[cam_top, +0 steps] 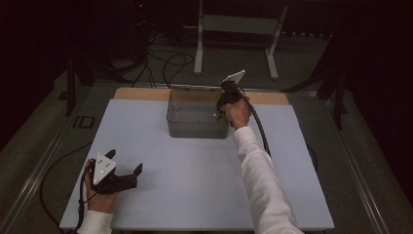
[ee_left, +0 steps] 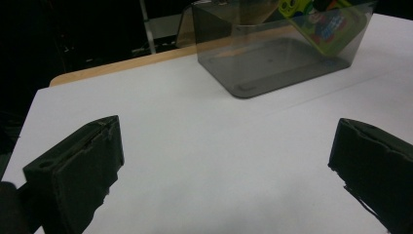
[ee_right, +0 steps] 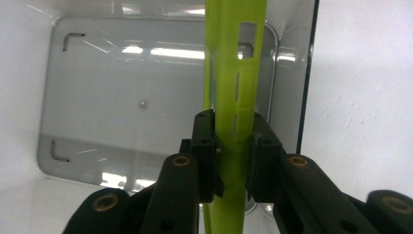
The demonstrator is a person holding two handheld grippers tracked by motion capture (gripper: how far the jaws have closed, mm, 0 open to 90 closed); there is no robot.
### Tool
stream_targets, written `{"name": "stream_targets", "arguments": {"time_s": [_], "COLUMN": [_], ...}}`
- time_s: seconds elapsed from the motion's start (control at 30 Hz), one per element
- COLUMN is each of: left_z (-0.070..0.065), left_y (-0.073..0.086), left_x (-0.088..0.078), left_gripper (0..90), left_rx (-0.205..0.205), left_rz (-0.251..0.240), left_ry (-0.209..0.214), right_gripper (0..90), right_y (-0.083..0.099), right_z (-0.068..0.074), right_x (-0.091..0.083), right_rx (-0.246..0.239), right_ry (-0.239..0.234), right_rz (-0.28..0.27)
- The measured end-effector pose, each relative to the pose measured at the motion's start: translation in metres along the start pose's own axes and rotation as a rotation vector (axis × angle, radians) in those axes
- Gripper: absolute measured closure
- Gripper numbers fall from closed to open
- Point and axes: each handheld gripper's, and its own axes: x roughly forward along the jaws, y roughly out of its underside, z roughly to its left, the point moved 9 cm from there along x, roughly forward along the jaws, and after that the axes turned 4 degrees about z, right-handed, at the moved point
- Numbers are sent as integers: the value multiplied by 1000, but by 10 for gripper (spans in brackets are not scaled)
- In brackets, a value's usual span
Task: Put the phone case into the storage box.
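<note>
Your right gripper (ee_right: 234,146) was clamped on a flat lime-green item (ee_right: 234,73), its two jaws pressed against either face of the thin edge, with no gap showing between pads and plastic. You held it edge-up over the inside of the clear plastic bin (cam_top: 181,118), near the bin's right-hand end, so that the green piece hung down into the container (whether its lower end touched the bin floor could not be told from the pictures). In the left gripper view the same green item (ee_left: 319,22) showed through the bin's wall (ee_left: 214,44), tilted against the far right side, with colourful printing on its face. From above, your right hand (cam_top: 237,111) sat at the bin's right rim, the gripper (cam_top: 225,100) pointing down into it.

Your left gripper (cam_top: 125,169) rested low near the front left corner of the white table (cam_top: 195,165), well apart from the bin. Its jaws stood spread wide, with bare tabletop between them and nothing in their grasp; your left hand (cam_top: 101,195) held it from behind.
</note>
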Motion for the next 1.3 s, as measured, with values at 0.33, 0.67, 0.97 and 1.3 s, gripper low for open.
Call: {"name": "stream_targets", "arguments": {"time_s": [0.33,0.67,0.97,1.3], "left_z": [0,-1,0,0], "left_y": [0,0,0,1], "left_x": [0,1,0,0], "left_gripper": [0,0,0,0], "left_rx": [1,3,0,-1], "left_rz": [0,1,-1,-1], "left_ry": [1,4,2,1], "right_gripper": [772,771,770,772], "right_y": [1,-2,-6,-5], "right_z": [-3,-2,-2,1], "right_x": [6,10,15,16], "right_rx": [12,35,72,91], "right_ry": [10,16,22,11], "right_rz": [11,-6,-37,-19]}}
